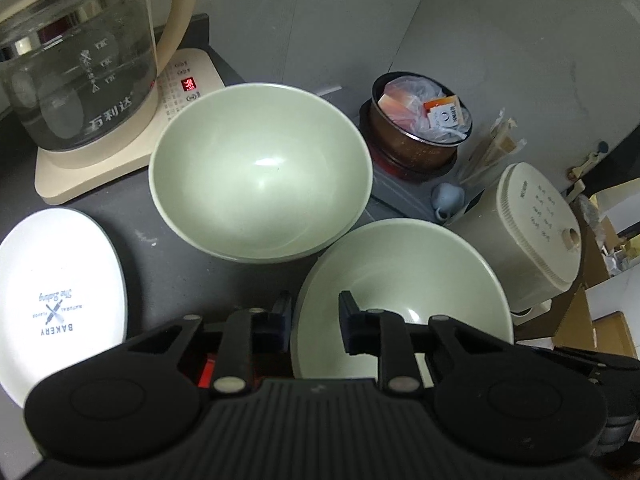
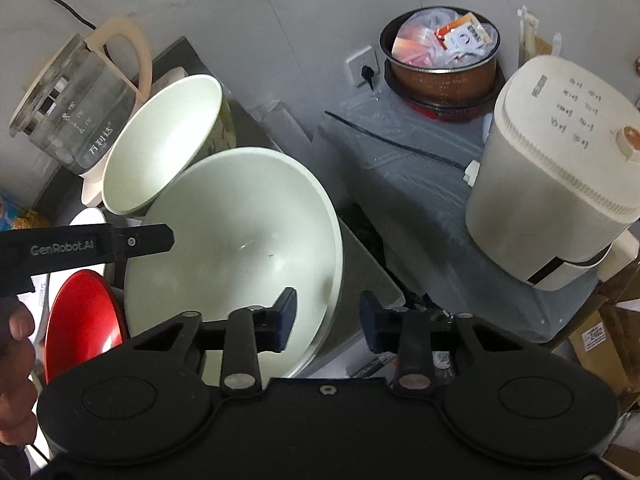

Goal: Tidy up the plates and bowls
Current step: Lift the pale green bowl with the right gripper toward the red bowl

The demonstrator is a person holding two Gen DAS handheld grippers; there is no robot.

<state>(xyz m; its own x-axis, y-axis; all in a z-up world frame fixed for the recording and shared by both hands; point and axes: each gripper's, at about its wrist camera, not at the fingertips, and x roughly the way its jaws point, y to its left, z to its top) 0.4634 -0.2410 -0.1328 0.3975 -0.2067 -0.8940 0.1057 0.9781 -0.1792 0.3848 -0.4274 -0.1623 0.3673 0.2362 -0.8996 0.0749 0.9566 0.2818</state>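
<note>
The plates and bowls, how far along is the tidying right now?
Early on; nothing looks stacked yet. In hand: both grippers straddle the rim of the near green bowl, the left gripper on one side and the right gripper on the other, fingers open, not yet clamped. Still left: the far green bowl, the white bakery plate and the red dish all sit apart on the counter.

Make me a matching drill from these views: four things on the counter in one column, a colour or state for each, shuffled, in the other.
Things:
1. kettle
2. plate
3. far bowl
4. pot

Descriptions:
A. pale green, empty
B. brown, stuffed with packets
C. clear glass, cream handle
D. white, BAKERY print

Pairs: 1-C, 2-D, 3-A, 4-B
</note>
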